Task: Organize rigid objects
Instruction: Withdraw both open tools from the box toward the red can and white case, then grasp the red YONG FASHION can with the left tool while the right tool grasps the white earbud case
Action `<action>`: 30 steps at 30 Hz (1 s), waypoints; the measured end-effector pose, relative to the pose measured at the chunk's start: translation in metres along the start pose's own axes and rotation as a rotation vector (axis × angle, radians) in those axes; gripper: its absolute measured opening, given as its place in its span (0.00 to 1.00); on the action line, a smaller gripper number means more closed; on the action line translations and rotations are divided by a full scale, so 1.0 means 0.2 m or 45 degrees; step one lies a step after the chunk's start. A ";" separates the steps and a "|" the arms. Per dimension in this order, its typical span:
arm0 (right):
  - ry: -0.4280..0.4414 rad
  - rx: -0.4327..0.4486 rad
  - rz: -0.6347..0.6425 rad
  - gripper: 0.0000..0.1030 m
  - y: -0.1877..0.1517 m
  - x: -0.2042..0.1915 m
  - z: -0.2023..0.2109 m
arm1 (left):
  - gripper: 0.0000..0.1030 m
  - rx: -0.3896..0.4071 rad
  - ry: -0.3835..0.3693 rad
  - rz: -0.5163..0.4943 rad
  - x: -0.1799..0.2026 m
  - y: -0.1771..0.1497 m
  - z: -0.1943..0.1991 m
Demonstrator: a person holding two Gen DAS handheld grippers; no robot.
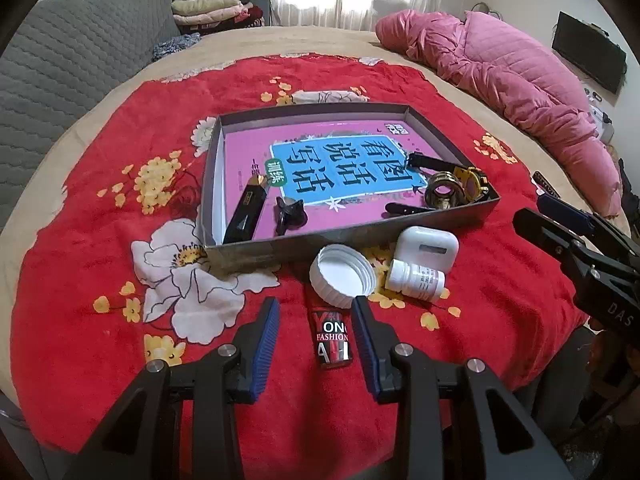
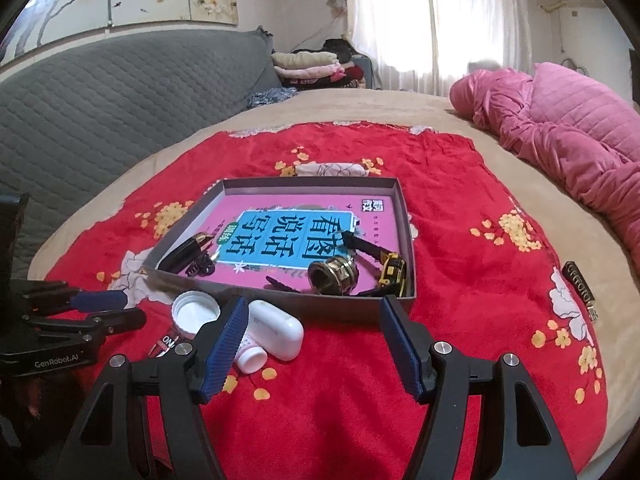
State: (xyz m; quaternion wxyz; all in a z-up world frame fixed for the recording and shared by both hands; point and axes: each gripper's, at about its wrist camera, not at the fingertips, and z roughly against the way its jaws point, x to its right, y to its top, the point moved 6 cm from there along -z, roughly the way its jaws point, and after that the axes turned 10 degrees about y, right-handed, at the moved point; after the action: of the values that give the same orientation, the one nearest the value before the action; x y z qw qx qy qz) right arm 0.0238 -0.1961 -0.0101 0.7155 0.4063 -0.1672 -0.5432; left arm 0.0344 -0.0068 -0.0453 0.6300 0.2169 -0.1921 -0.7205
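Between my left hand-held gripper (image 1: 314,312)'s half-open, empty pads lies the small red bottle (image 1: 332,340), long axis toward twelve o'clock, short of the box (image 1: 260,248); my right hand-held gripper (image 2: 312,316) gapes empty.

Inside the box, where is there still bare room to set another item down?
Free: the box middle and far half, over the pink book cover. Crowded: near-left corner with black lighter and clip; near-right corner with gold ring and watch.

"FASHION" on small red bottle (image 1: 331,338)
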 end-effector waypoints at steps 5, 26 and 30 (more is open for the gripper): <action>0.015 -0.031 -0.027 0.67 -0.03 0.02 -0.03 | 0.36 -0.029 -0.012 -0.003 0.01 -0.02 -0.03; 0.121 -0.200 -0.068 0.67 -0.15 0.07 -0.28 | 0.36 -0.141 -0.048 -0.021 0.06 -0.09 -0.20; 0.147 -0.205 -0.094 0.67 -0.15 0.09 -0.32 | 0.36 -0.151 -0.048 -0.011 0.05 -0.09 -0.22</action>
State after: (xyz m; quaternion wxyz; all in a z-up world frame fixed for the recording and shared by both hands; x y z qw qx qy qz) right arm 0.0543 -0.1901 -0.0752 0.7337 0.3839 -0.0662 -0.5566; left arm 0.0422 -0.0152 -0.0930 0.6350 0.1662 -0.1599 -0.7373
